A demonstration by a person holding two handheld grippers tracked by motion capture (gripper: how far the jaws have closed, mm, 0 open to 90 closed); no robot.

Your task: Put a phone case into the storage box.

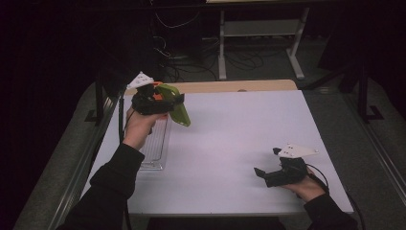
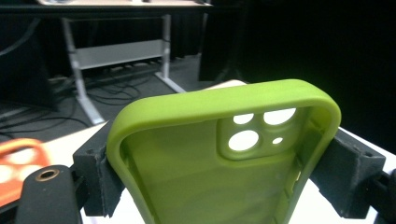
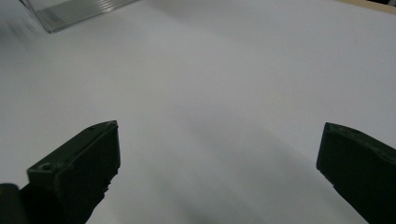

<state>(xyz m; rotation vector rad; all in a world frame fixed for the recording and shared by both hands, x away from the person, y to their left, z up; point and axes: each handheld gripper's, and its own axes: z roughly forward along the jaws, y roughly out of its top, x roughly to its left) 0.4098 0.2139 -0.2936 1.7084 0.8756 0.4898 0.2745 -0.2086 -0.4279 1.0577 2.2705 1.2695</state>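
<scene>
The right gripper (image 1: 268,168) hangs low over the white bench (image 1: 230,143), fingers wide apart and empty; the left gripper (image 1: 174,103) clamps a green phone case (image 1: 178,108) above the bench.

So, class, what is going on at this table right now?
A person works at a white table with a gripper in each hand. The left gripper is shut on a green phone case, clamped across its sides and lifted off the table, above a clear plastic tray near the table's left edge. The case is empty, its camera cutouts showing. The right gripper sits low over bare table at the near right, jaws wide open with nothing between them.
</scene>
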